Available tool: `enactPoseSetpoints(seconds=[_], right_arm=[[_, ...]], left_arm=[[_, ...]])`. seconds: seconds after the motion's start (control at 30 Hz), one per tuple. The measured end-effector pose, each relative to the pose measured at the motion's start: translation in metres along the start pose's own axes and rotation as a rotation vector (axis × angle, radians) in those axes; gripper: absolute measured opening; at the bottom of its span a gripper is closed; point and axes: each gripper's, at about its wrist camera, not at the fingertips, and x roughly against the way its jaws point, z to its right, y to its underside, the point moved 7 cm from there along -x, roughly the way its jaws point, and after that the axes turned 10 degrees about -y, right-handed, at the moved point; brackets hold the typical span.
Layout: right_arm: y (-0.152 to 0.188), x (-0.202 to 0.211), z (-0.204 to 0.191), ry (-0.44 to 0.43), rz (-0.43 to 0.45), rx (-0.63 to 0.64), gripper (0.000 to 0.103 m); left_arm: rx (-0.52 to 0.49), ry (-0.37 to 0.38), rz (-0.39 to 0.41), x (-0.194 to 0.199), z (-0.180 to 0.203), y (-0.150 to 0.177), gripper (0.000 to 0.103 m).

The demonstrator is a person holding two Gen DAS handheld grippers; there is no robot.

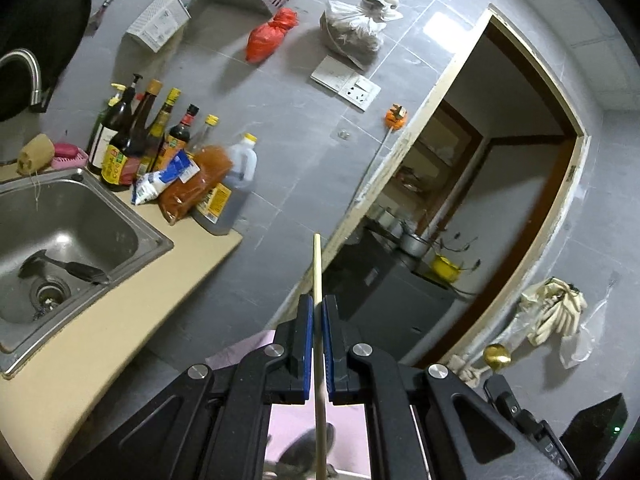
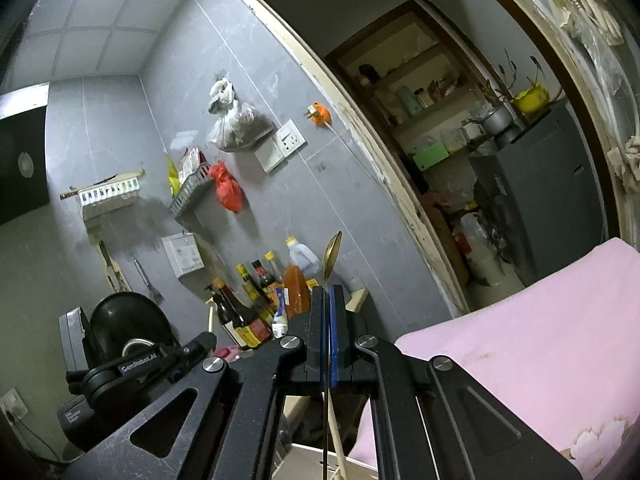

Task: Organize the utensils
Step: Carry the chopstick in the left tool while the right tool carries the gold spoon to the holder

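My left gripper (image 1: 318, 309) is shut on a pale wooden chopstick (image 1: 317, 268) that sticks up past the fingertips and runs down between the blue pads. My right gripper (image 2: 330, 289) is shut on a gold metal spoon (image 2: 332, 254), its bowl up above the fingertips and its thin handle running down between the pads. The gold spoon bowl also shows in the left wrist view (image 1: 496, 356) at the lower right. Both grippers are raised in the air, pointing at the grey tiled wall. The left gripper's body shows in the right wrist view (image 2: 132, 364).
A steel sink (image 1: 60, 240) with a dark utensil in it sits in the beige counter (image 1: 120, 320). Sauce bottles (image 1: 148, 136) and an oil jug (image 1: 236, 184) stand by the wall. A pink cloth (image 2: 520, 340) covers a surface at right. An open doorway (image 2: 460, 140) leads to shelves.
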Motion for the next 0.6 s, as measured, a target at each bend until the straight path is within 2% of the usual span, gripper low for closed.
enactPoseSetpoints(seconds=[0.3,0.6], right_arm=[[0.021,-0.003,0.004,-0.012,-0.022,0.011,0.002],[0.037,-0.005,0.001,-0.022,-0.07,0.051,0.002]], left_arm=[[-0.087,-0.06,0.103,0.0,0.0,0.012,0.005],[-0.165,-0.074,0.134,0.002,-0.001,0.021,0.005]])
